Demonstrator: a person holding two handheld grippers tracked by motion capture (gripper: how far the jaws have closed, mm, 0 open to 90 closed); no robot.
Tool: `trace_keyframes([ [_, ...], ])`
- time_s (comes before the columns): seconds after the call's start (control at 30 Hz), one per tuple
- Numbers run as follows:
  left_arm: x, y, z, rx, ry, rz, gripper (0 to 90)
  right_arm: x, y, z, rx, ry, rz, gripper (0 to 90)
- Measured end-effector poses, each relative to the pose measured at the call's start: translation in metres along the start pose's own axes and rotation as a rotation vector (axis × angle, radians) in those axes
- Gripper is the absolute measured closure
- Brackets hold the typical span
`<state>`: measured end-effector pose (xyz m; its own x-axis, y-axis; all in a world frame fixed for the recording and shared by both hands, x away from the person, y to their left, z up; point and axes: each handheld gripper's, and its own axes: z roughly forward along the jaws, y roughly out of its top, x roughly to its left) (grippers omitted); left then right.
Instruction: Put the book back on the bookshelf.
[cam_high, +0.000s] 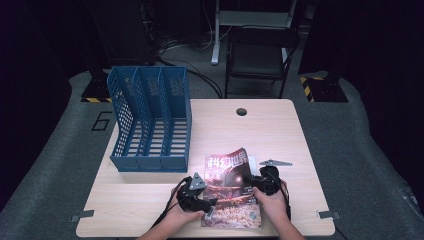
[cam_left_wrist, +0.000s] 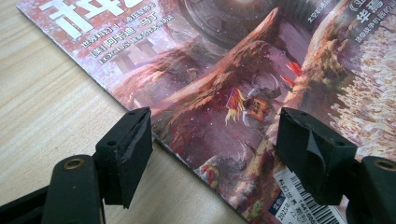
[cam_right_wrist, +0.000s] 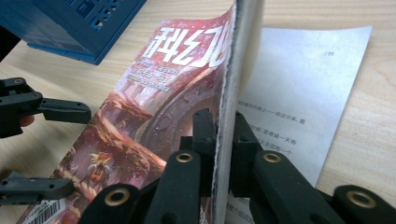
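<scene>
R gripper (cam_right_wrist: 223, 154) was clamped on the magazine's (cam_high: 231, 192) edge, L gripper (cam_left_wrist: 212, 154) gaped wide w/ nothing held, so I judged lifting slowly was best.

Your high cam looks down on the tabletop (cam_high: 150, 195) from above; both gripper cams sit close, sharing the magazine (cam_high: 231, 186) cover.
</scene>
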<state>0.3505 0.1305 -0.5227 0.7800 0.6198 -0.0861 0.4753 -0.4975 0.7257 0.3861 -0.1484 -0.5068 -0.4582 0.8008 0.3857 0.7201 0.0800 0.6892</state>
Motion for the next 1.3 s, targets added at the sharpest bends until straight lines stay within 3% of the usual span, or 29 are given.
trace_keyframes([
  [0.47, 0.001, 0.001, 0.000, 0.009, -0.003, -0.006, 29.0, 0.004, 0.004, -0.004, -0.003, 0.018, -0.032, 85.8],
  [0.93, 0.004, 0.002, 0.000, 0.013, -0.019, 0.010, 29.7, -0.009, 0.011, -0.002, 0.099, 0.061, 0.016, 81.0],
  [1.07, 0.005, 0.003, 0.000, 0.019, -0.022, 0.012, 30.3, -0.014, 0.012, -0.001, 0.125, 0.078, 0.050, 77.9],
  [1.3, 0.007, 0.003, 0.001, 0.011, -0.025, 0.027, 31.7, -0.016, 0.011, -0.001, 0.145, 0.086, 0.071, 76.6],
])
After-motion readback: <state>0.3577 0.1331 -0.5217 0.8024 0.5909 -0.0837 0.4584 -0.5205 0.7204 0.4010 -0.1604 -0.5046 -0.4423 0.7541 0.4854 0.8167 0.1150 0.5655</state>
